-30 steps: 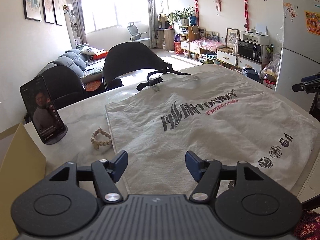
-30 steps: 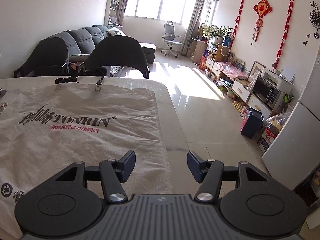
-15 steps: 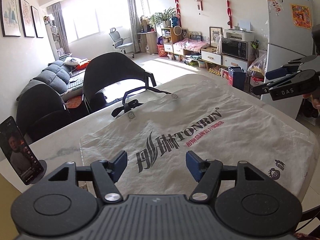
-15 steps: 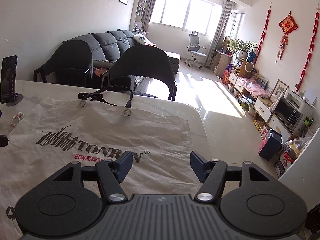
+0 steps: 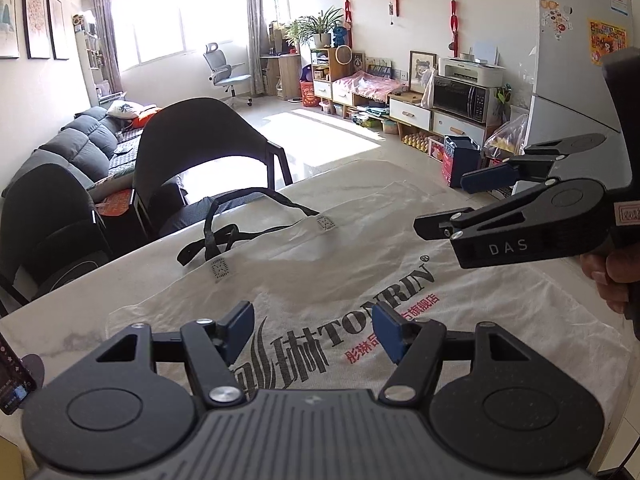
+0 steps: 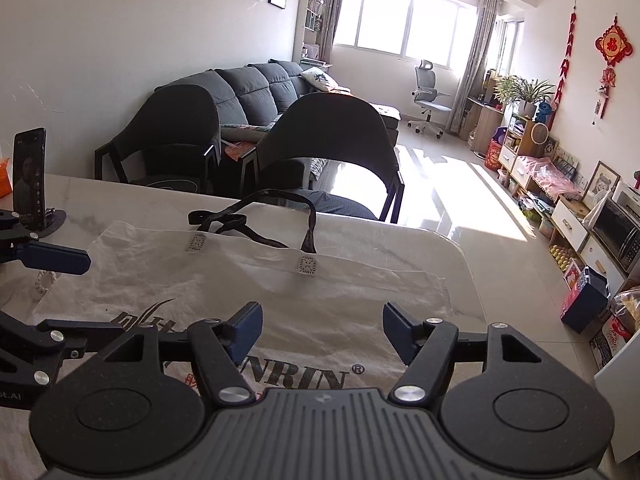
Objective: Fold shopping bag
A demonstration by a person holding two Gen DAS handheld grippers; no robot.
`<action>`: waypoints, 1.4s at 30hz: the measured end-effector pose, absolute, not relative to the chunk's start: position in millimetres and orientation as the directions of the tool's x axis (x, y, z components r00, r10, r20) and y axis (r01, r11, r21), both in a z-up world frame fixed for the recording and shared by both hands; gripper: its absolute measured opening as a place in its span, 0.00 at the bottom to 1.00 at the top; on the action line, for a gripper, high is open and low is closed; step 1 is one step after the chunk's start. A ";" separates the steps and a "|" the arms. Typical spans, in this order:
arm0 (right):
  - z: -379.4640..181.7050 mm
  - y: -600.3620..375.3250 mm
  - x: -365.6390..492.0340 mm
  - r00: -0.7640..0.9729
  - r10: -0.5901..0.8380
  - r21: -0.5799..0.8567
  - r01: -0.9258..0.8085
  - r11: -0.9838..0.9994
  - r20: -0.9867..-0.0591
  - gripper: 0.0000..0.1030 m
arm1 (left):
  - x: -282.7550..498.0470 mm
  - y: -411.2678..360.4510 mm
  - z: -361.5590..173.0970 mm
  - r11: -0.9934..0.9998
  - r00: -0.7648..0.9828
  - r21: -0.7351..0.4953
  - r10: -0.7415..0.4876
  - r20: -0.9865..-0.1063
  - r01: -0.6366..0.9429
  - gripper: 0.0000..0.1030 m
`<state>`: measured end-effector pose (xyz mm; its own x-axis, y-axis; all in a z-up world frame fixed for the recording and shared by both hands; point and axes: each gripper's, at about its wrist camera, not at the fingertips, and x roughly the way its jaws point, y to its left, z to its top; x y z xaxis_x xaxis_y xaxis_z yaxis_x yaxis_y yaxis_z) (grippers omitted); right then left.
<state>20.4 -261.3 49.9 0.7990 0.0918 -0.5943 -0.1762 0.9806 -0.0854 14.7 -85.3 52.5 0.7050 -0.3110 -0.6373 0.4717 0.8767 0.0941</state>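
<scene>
- A sunlit living room; a marble table (image 6: 132, 204) carries everything.
- The shopping bag (image 5: 360, 264) lies flat and unfolded, its handles (image 6: 256, 216) toward the far edge.
- The left gripper (image 5: 312, 330) is open and empty.
- The right gripper (image 6: 322, 330) is opening, nothing between its jaws.
- No fold made yet.

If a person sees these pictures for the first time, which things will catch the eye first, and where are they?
First the white shopping bag, spread flat on the marble table, with bold black lettering and its black handles lying toward the two dark chairs. Next the two grippers above it: the left gripper open with nothing between its pads, the right gripper with jaws opening, also empty. A phone stands upright at the table's left end.
</scene>
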 end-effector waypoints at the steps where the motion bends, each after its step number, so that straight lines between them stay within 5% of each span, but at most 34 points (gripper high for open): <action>1: 47.7 -260.3 24.4 0.796 0.094 -0.081 -0.176 0.981 -0.598 0.70 | 19.7 -86.8 50.4 0.882 0.707 0.092 -0.305 -0.639 0.463 0.64; 26: -43.9 -251.2 100.6 0.754 0.102 0.002 -0.132 0.991 -0.649 0.75 | 94.3 -91.1 -40.3 0.959 0.730 0.014 -0.207 -0.651 0.284 0.64; 42: -57.5 -287.7 111.5 0.788 0.026 0.008 -0.027 1.000 -0.616 0.91 | 111.4 -39.7 -48.5 0.990 0.788 0.002 -0.113 -0.605 0.144 0.78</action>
